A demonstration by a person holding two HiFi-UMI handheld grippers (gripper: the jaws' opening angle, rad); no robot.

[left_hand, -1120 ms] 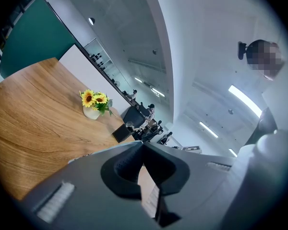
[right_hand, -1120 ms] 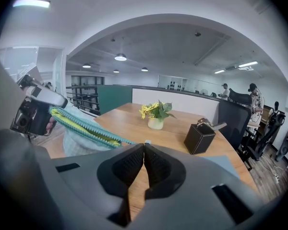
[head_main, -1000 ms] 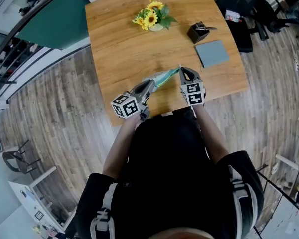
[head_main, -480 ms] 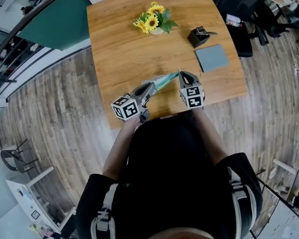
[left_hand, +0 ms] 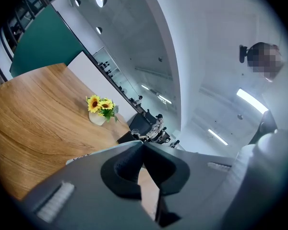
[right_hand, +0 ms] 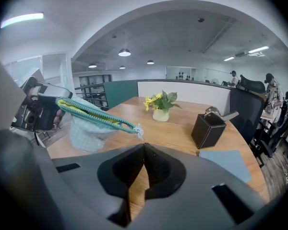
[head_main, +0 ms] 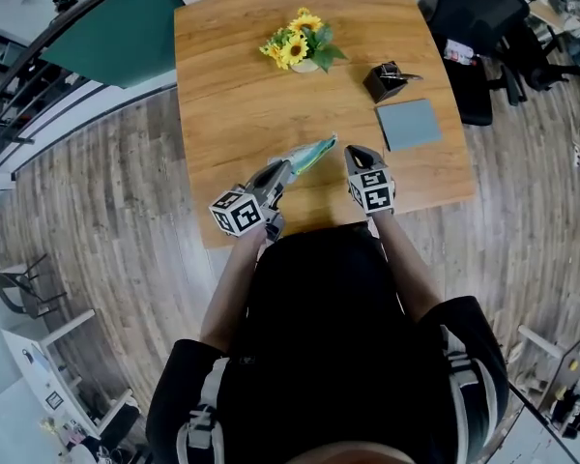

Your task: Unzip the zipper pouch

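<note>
Closed left gripper (head_main: 276,172) pinches one end of teal fabric zipper pouch (head_main: 310,152); right gripper (head_main: 354,152) jaws together, empty, just short of zip pull (right_hand: 136,131).

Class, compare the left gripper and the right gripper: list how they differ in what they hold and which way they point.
The left gripper is shut on one end of the zipper pouch; the right gripper is shut on nothing, with the zip pull just ahead of its tips. In the head view the left gripper slants toward the right gripper, which points straight ahead. Both have their jaws together.
</note>
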